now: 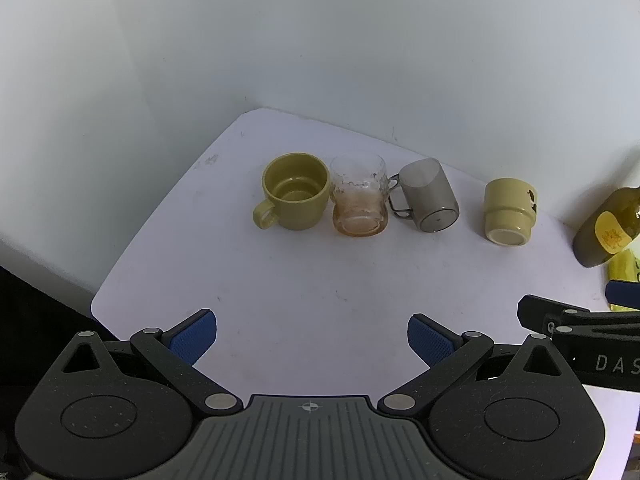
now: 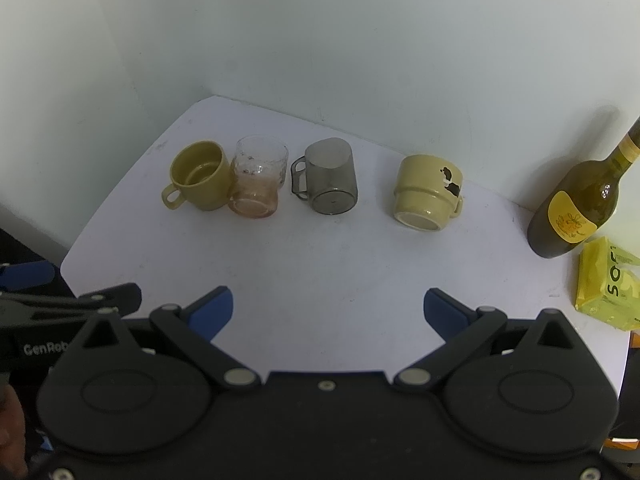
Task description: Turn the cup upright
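Several cups stand in a row on the white table (image 1: 304, 280). An olive mug (image 1: 294, 191) (image 2: 199, 181) is upright at the left, touching a clear glass cup (image 1: 360, 196) (image 2: 258, 178). A grey smoked cup (image 1: 429, 196) (image 2: 330, 178) and a pale yellow mug with a dog print (image 1: 507, 212) (image 2: 429, 193) look upside down. My left gripper (image 1: 312, 338) and right gripper (image 2: 327, 312) are open and empty, hovering over the table's near side, well short of the cups.
A dark green wine bottle (image 2: 576, 204) (image 1: 606, 228) stands at the right by the wall. A yellow packet (image 2: 608, 284) lies in front of it. White walls close the back and left. The other gripper shows at each view's side edge.
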The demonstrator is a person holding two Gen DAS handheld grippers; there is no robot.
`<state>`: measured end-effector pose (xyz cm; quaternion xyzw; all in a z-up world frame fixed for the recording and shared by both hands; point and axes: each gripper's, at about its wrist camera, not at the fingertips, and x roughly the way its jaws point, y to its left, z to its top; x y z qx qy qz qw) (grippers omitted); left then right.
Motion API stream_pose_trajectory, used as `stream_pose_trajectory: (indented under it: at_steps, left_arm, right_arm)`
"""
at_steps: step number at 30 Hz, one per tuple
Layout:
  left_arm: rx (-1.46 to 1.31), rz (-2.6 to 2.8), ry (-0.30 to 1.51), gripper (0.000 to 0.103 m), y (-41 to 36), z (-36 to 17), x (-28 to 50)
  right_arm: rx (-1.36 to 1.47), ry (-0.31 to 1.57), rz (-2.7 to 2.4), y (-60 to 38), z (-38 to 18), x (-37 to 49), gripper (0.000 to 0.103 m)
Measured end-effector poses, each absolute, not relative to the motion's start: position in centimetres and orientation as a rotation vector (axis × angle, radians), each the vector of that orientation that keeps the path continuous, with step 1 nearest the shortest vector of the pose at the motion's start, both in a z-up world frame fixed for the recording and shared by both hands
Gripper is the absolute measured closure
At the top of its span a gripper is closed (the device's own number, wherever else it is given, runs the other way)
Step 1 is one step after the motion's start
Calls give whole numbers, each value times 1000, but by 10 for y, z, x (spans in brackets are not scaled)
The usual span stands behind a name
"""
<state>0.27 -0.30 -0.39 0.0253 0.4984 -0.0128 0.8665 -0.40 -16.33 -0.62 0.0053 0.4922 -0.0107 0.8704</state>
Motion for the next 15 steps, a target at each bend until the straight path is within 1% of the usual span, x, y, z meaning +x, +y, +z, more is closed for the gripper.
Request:
stream_pose_trajectory:
  at_steps: [15]
  left_arm:
    - [41, -22, 1050, 0, 0, -8, 3]
  right_arm:
    - [7, 1035, -10, -161, -9, -2, 0]
